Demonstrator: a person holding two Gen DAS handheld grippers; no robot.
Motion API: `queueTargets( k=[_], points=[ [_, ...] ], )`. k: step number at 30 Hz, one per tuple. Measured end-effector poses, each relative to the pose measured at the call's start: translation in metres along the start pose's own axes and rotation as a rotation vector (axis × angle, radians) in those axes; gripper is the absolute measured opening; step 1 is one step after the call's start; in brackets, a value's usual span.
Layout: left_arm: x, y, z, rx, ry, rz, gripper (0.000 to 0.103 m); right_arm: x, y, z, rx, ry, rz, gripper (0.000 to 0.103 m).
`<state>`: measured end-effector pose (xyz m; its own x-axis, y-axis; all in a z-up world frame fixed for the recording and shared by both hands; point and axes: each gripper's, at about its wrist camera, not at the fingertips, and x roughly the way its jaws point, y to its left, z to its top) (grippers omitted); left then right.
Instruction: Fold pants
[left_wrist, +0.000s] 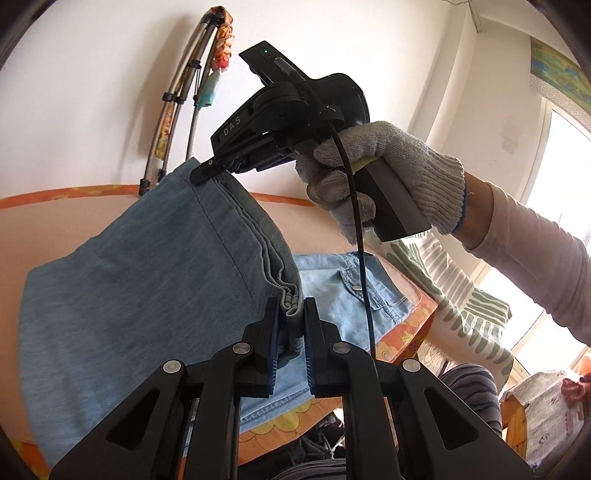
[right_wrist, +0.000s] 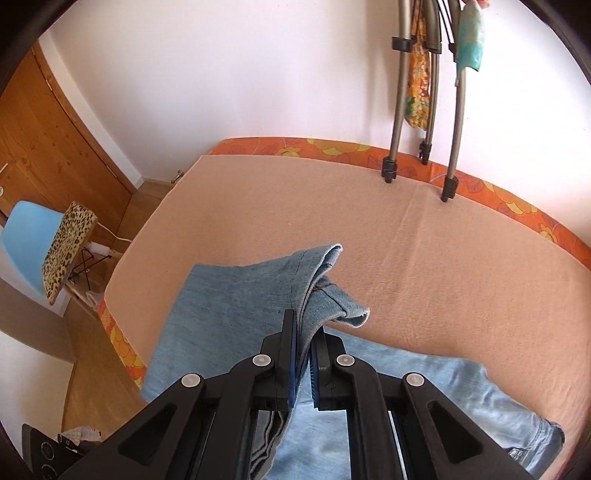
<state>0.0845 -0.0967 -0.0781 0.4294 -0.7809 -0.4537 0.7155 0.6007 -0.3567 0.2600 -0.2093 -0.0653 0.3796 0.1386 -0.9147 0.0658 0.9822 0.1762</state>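
Fold pants | my left gripper (left_wrist: 290, 314) and right gripper (right_wrist: 303, 332) each clamp the pants (left_wrist: 129, 277) hem; soft, heavy denim; grip stacked edges over the bed (right_wrist: 406, 240)

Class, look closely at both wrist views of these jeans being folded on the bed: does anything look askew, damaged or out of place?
Mostly tidy. The jeans show a frayed hem corner sticking out unevenly beside the right gripper.
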Motion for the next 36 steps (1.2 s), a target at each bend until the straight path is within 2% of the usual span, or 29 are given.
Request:
queueTargets(
  k=[11, 36],
  points=[
    [0.051, -0.041, -0.002, 0.028, 0.083, -0.086, 0.01, -0.013, -0.075, -0.037, 0.091, -0.008, -0.031, 0.003],
    [0.169, -0.154, -0.001, 0.177, 0.216, -0.285, 0.01, -0.069, -0.244, -0.123, 0.312, -0.023, -0.151, 0.003]
  ],
)
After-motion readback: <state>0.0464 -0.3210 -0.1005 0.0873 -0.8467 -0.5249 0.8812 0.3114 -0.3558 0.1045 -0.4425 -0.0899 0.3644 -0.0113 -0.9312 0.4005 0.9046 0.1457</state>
